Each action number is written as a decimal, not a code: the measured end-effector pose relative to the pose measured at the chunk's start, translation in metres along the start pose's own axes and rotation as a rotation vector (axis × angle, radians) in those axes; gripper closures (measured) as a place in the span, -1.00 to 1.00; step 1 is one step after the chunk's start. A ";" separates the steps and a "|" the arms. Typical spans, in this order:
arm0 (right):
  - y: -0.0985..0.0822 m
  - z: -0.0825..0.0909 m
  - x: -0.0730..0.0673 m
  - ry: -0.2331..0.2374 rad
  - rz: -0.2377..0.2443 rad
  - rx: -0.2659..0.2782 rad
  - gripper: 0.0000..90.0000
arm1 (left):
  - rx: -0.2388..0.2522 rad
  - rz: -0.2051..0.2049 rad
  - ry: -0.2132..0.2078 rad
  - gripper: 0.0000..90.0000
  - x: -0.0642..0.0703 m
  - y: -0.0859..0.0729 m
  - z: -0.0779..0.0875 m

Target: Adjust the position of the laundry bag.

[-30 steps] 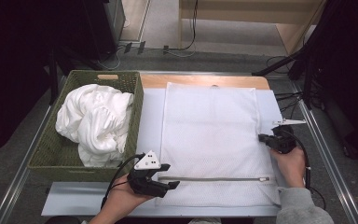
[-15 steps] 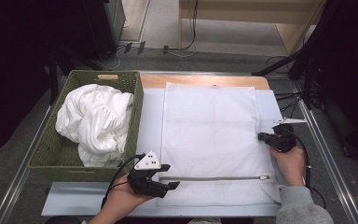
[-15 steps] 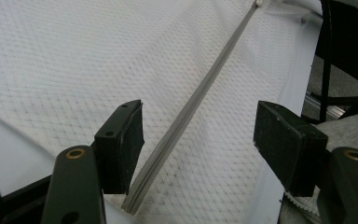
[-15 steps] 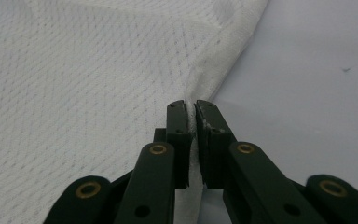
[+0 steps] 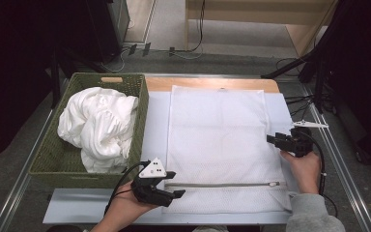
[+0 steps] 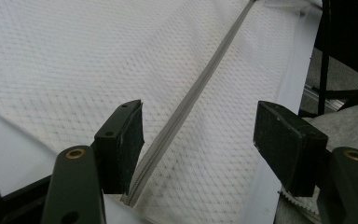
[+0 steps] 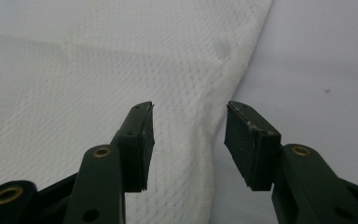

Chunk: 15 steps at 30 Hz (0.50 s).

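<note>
**Both grippers spread over the mesh bag**

I have the white mesh laundry bag lying flat on the pale sheet that covers the table, and I take everything else from it. Its grey zipper runs across the bag near the edge closest to me, closed as far as I can tell, with the pull at the right-hand end.

My left gripper sits at the bag's near left corner, just beside the start of the zipper. In the left gripper view its jaws are spread wide, the zipper passing between them over the mesh; neither pad presses on anything I can see.

My right gripper is at the bag's right edge, about halfway along it. Its jaws have just been opening. In the right gripper view they stand apart with the hem of the bag between them, slightly rucked, and the pads clear of the fabric.

To the left of the bag, just beside it, stands the green woven basket, with a heap of crumpled white cloth inside.
</note>
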State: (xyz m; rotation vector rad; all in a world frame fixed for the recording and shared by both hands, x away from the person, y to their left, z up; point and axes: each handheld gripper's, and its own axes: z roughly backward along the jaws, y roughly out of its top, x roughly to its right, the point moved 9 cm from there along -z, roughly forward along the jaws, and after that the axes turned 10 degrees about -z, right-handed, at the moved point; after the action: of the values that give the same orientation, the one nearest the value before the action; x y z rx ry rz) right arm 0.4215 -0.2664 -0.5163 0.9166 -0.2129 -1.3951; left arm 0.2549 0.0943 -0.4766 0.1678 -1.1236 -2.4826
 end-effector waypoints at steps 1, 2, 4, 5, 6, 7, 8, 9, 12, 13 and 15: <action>0.000 0.002 -0.002 0.005 0.002 0.004 0.16 | -0.003 0.000 0.003 -0.25 0.000 0.000 0.000; 0.001 0.005 -0.004 0.007 0.006 0.012 0.16 | -0.008 -0.004 0.007 -0.25 0.000 -0.001 0.000; 0.001 0.007 -0.006 0.011 0.012 0.015 0.16 | 0.007 -0.002 0.009 -0.25 0.001 0.000 0.001; 0.000 0.008 -0.007 0.016 0.016 0.014 0.15 | 0.009 -0.001 0.011 -0.25 0.001 0.001 0.001; 0.000 0.008 -0.009 0.017 0.022 0.011 0.13 | 0.011 -0.001 0.012 -0.25 0.000 0.001 0.001; -0.001 0.008 -0.011 0.019 0.025 0.007 0.12 | 0.005 -0.001 0.012 -0.25 0.000 0.001 0.001; -0.002 0.008 -0.012 0.020 0.030 0.003 0.10 | 0.000 -0.003 0.012 -0.25 -0.001 0.000 0.001; -0.004 0.008 -0.017 0.024 0.032 -0.016 0.10 | 0.001 -0.005 0.011 -0.25 0.000 0.000 0.001; -0.007 0.010 -0.021 0.029 0.041 -0.025 0.10 | 0.006 -0.001 0.010 -0.25 0.000 0.001 0.001; -0.008 0.011 -0.025 0.034 0.055 -0.017 0.08 | 0.009 0.000 0.009 -0.25 0.000 0.001 0.001; -0.009 0.013 -0.027 0.038 0.070 -0.008 0.08 | 0.006 0.000 0.009 -0.25 0.000 0.001 0.002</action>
State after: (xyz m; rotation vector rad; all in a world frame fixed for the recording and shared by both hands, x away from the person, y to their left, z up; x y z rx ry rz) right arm 0.4006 -0.2462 -0.5039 0.9195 -0.2087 -1.3122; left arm 0.2547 0.0950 -0.4747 0.1803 -1.1276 -2.4768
